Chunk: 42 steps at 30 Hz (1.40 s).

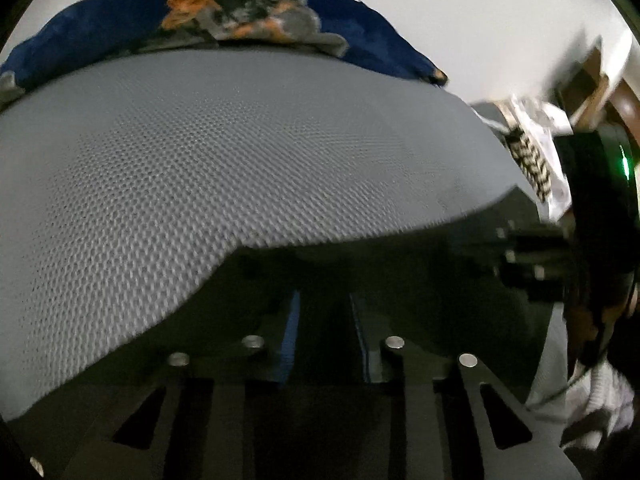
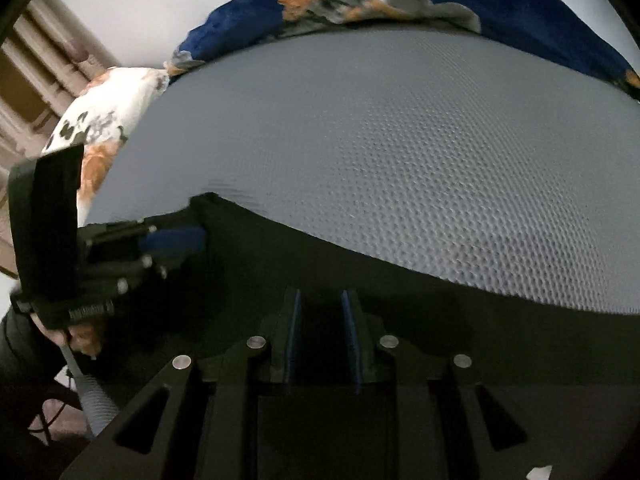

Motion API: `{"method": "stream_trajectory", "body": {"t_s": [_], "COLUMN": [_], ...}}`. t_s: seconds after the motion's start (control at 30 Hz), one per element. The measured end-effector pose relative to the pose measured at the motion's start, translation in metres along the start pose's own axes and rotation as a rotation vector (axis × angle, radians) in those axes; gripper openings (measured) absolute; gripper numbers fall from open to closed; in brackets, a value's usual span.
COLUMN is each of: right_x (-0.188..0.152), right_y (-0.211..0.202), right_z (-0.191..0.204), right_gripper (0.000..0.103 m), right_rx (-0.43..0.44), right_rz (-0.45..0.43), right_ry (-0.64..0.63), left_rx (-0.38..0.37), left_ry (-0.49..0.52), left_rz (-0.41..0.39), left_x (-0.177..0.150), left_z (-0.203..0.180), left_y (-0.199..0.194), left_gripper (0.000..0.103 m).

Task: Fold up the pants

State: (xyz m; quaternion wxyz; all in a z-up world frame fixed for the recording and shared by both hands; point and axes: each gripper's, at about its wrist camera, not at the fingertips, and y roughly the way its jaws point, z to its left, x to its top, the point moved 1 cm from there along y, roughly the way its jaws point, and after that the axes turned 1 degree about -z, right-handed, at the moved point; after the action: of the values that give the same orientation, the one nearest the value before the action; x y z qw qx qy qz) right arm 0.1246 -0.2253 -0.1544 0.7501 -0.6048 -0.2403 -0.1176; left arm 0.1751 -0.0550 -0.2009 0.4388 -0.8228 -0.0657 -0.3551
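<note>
Hanging black pants [image 1: 360, 264] above grey mesh surface [image 1: 200, 160].

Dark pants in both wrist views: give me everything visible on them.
The pants read as near-black fabric with no seams, pockets or waistband discernible; the shadow is too deep. They lie over the grey textured mat, covering its near part, and their edge runs curved across both views. In the left wrist view they show as the same dark mass under the tools. Whether either tool pinches the cloth cannot be told.
</note>
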Motion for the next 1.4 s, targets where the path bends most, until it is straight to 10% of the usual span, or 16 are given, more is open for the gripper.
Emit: {"method": "stream_trajectory", "body": {"t_s": [0.5, 0.67, 1.03, 1.4], "right_x": [0.003, -0.010, -0.061, -0.105], "right_y": [-0.008, -0.037, -0.064, -0.094], "right_z": [-0.025, -0.029, -0.073, -0.137], "right_gripper": [0.022, 0.032, 0.035, 0.031], "right_rx": [-0.128, -0.152, -0.230, -0.397], "right_rz": [-0.117, -0.169, -0.184, -0.191], "right_ry": [0.083, 0.099, 0.230, 0.326], "left_rx": [-0.003, 0.137, 0.388, 0.346], "left_ry": [-0.151, -0.084, -0.251, -0.272], "left_rz": [-0.036, -0.118, -0.099, -0.146], "left_x": [0.019, 0.003, -0.084, -0.088], "left_z": [0.024, 0.016, 0.099, 0.118], "left_y": [-0.009, -0.062, -0.134, -0.135], "left_gripper": [0.010, 0.040, 0.039, 0.037]}}
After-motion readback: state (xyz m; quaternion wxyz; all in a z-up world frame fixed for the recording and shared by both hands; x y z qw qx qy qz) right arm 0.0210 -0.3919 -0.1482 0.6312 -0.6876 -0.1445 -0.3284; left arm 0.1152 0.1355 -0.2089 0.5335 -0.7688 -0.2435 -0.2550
